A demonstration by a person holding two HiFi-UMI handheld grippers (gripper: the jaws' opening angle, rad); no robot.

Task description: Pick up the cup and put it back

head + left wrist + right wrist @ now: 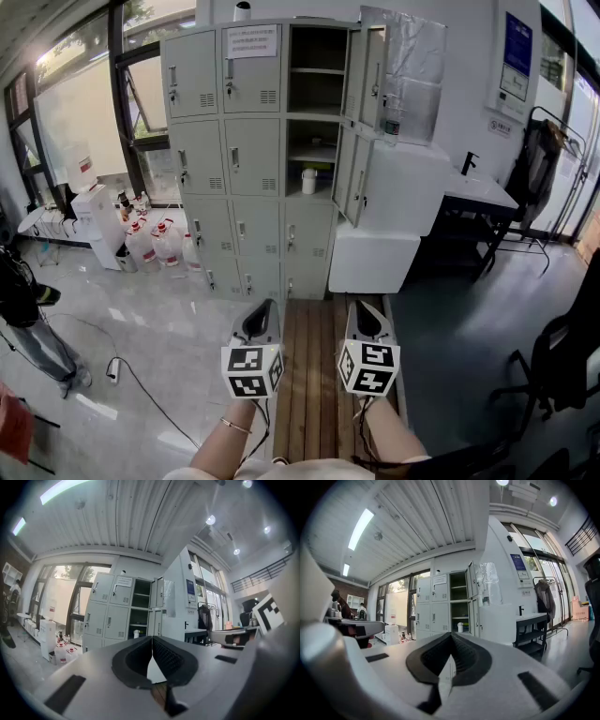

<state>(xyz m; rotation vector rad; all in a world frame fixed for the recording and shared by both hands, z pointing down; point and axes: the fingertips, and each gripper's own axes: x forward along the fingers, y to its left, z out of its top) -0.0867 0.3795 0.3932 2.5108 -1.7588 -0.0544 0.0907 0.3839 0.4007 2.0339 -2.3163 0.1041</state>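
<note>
A small white cup (309,181) stands on a shelf in an open compartment of the grey locker cabinet (253,159), far ahead. The same cup (136,633) shows tiny in the left gripper view, and the cup (460,627) also appears small in the right gripper view. My left gripper (262,314) and right gripper (361,314) are held side by side low in the head view, well short of the lockers. Both have their jaws closed tip to tip with nothing between them. The left gripper (152,639) and right gripper (451,636) point toward the cabinet.
Open locker doors (361,141) swing out on the right of the cabinet. A white block (375,253) and a black-legged table with a sink (478,192) stand right. Bottles (155,244) and a white unit (98,220) sit left. A wooden strip (314,375) runs along the floor. A cable (141,384) lies left.
</note>
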